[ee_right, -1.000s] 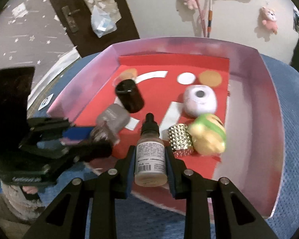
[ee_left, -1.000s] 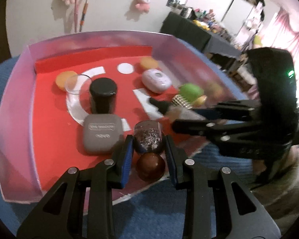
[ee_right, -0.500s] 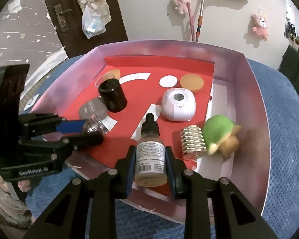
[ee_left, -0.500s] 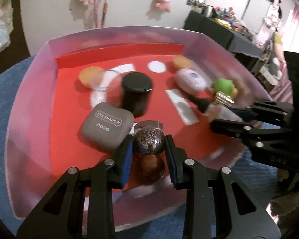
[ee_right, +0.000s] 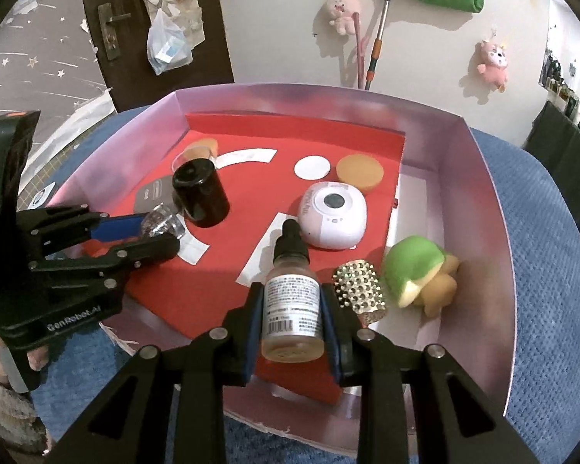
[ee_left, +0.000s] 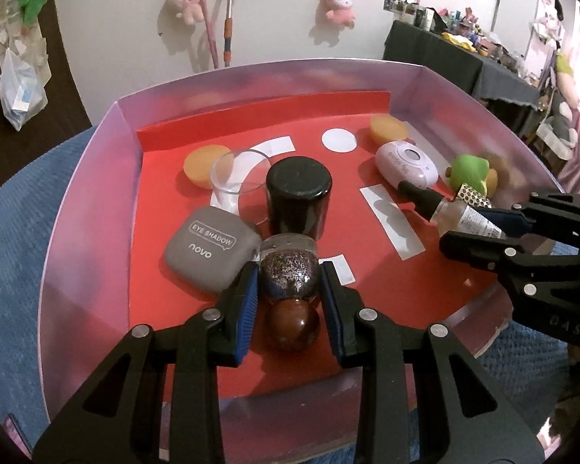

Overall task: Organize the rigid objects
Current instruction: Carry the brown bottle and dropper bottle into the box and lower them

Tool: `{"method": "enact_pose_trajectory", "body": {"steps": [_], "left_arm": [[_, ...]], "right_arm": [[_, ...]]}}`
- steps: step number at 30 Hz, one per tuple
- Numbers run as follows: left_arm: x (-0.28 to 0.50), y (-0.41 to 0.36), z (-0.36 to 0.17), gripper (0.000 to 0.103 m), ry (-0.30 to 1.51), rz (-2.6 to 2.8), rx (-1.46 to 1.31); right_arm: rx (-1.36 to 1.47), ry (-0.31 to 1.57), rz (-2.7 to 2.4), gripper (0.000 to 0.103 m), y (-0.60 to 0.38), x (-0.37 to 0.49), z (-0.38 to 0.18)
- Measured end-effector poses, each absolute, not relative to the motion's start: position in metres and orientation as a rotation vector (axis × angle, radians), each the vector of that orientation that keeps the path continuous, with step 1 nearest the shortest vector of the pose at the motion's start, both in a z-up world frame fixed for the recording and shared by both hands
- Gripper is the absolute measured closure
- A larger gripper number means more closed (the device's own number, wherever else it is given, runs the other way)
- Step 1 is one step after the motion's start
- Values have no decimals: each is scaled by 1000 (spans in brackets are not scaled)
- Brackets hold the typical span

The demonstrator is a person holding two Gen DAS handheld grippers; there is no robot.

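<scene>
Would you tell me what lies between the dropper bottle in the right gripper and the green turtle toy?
A studded silver cylinder lies between the dropper bottle and the green turtle toy, clearest in the right wrist view.

Two pink plush toys [ee_right: 342, 11] [ee_right: 494, 65] are hanging on the wall. A plastic bag [ee_right: 166, 44] is hanging on the dark door [ee_right: 108, 34].

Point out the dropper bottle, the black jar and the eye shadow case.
dropper bottle [ee_right: 292, 309], right wrist view, on its white label.
black jar [ee_left: 298, 178], left wrist view, on its lid top.
eye shadow case [ee_left: 208, 249], left wrist view, on its grey lid.
</scene>
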State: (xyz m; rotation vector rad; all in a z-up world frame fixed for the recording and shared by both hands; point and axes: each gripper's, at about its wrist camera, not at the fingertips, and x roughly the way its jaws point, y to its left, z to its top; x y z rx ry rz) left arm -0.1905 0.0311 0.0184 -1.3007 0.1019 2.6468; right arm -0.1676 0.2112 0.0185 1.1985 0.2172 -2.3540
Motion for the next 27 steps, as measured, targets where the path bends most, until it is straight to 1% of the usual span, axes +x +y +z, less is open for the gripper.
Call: {"method": "enact_pose_trajectory", "body": {"steps": [14, 27], "left_arm": [[-195, 29, 18, 74, 48, 2646, -1300], [-195, 27, 18, 73, 35, 2645, -1298]], "right_arm": [[1193, 195, -2369, 73, 211, -172, 14], [1195, 190, -2372, 73, 210, -173, 11]]}}
